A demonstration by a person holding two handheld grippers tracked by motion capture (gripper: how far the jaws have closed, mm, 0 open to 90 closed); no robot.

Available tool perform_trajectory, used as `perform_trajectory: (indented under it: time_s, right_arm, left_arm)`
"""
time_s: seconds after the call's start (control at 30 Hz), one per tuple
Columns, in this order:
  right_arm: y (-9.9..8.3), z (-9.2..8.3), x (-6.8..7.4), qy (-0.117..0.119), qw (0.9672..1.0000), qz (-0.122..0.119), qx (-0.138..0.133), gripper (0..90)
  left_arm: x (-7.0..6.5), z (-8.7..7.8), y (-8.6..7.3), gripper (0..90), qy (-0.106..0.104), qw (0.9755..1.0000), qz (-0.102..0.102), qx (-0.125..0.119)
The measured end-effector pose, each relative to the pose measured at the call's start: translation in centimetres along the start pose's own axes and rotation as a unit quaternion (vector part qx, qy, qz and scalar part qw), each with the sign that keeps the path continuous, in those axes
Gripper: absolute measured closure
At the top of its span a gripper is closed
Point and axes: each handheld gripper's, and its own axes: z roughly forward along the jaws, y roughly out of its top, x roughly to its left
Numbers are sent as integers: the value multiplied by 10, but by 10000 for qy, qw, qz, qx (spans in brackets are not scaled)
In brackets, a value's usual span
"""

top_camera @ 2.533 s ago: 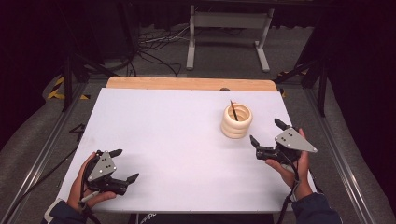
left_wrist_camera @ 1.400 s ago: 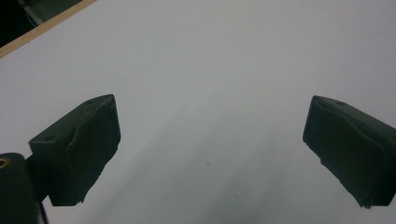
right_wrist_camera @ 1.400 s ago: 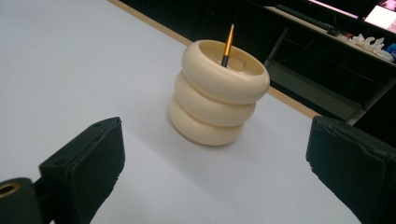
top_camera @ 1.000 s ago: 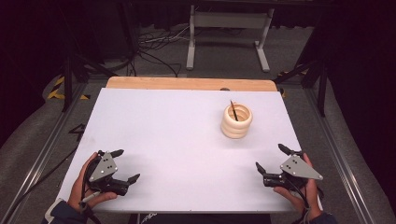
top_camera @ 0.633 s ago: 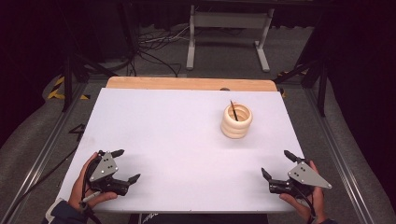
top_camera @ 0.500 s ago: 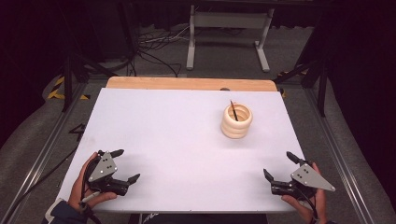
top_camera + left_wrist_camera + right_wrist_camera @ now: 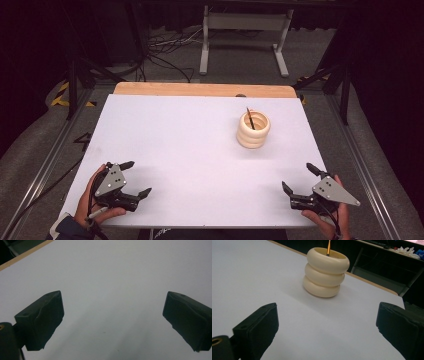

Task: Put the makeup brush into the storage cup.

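A cream ribbed holder shaped like three stacked rings stands on the white table, right of centre, with a thin dark-tipped pencil leaning inside it. In the right gripper view the holder stands upright ahead and the pencil pokes out of its top. My right gripper rests open near the front right corner, well short of the holder, nothing between its jaws. At the front left my left gripper is open over bare table, jaws wide in the left gripper view.
A wooden strip runs along the table's far edge. Beyond it are a grey floor, cables and a white metal stand. Metal rails flank both table sides.
My right gripper has drawn back from beside the holder toward the front right corner of the table, staying open. The left gripper and the holder have not moved.
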Motion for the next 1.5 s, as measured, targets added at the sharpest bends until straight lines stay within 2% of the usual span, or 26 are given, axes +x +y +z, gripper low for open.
perform_trajectory:
  time_s: [0.17, 0.3, 0.47, 1.17, 1.5]
  right_arm:
    - [3, -1, 1, 0, 9999, 9, -100, 46]
    - [5, 0, 4, 18, 10000, -26, -74, 46]
    - [6, 2, 8, 58, 10000, -74, -33, 46]
    - [6, 7, 7, 59, 9999, -98, -17, 47]
    - [8, 6, 7, 54, 9999, -108, -104, 47]
  left_arm:
    - [-3, -2, 1, 40, -15, 10000, -23, -70]
    - [-6, -2, 0, 40, -59, 10000, 65, -32]
    - [-6, -3, 0, 40, -65, 9999, 1, -81]
    - [-6, -1, -1, 40, -75, 10000, 1, -44]
    - [-6, -2, -1, 40, -52, 10000, 9, -65]
